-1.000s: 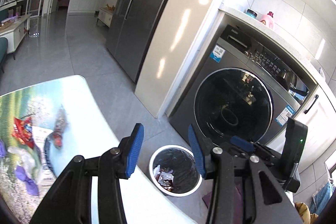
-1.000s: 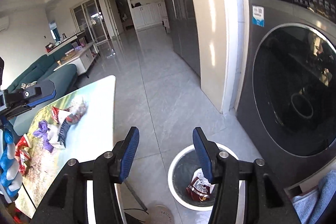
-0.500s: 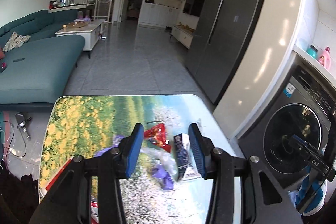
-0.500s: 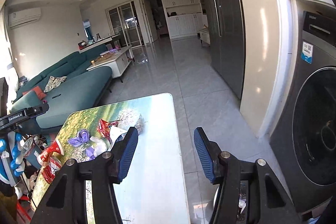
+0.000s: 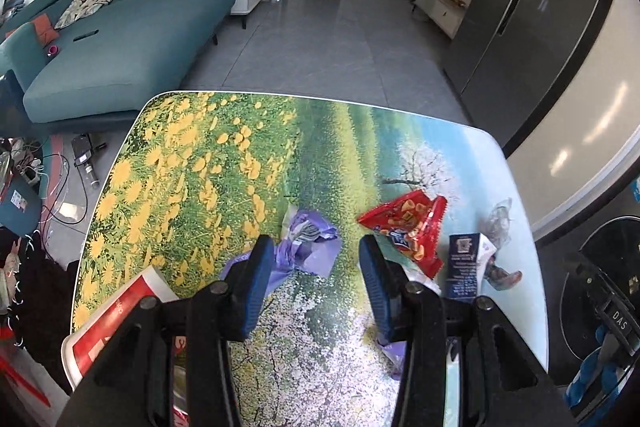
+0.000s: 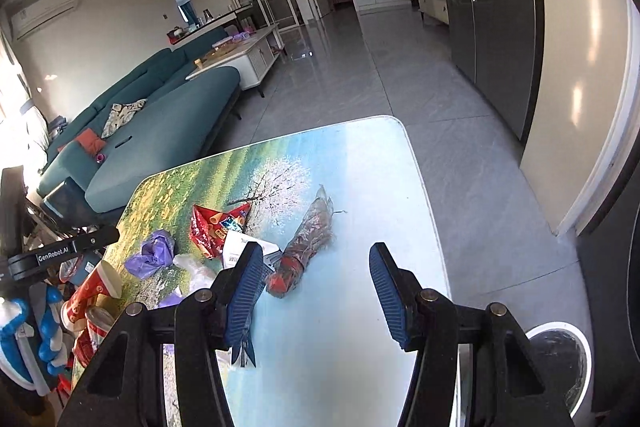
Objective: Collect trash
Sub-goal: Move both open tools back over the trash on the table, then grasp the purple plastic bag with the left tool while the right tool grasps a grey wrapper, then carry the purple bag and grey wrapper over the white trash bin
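Spread wide and empty above the desk (image 5: 192, 163): left gripper (image 5: 316, 283), blue pads on either side of a crumpled purple wrapper (image 5: 310, 247). Just right of that, a red snack bag (image 5: 408, 227), long axis slanting from upper left to lower right, torn end toward the far edge. Beside it, a dark blue carton (image 5: 462, 263) lying lengthwise toward the camera. Also wide and empty: right gripper (image 6: 316, 287), hovering near a clear wrapper with red contents (image 6: 308, 243), long axis diagonal, twisted tip pointing away. On the floor at lower right, a white-rimmed trash bin (image 6: 568, 359).
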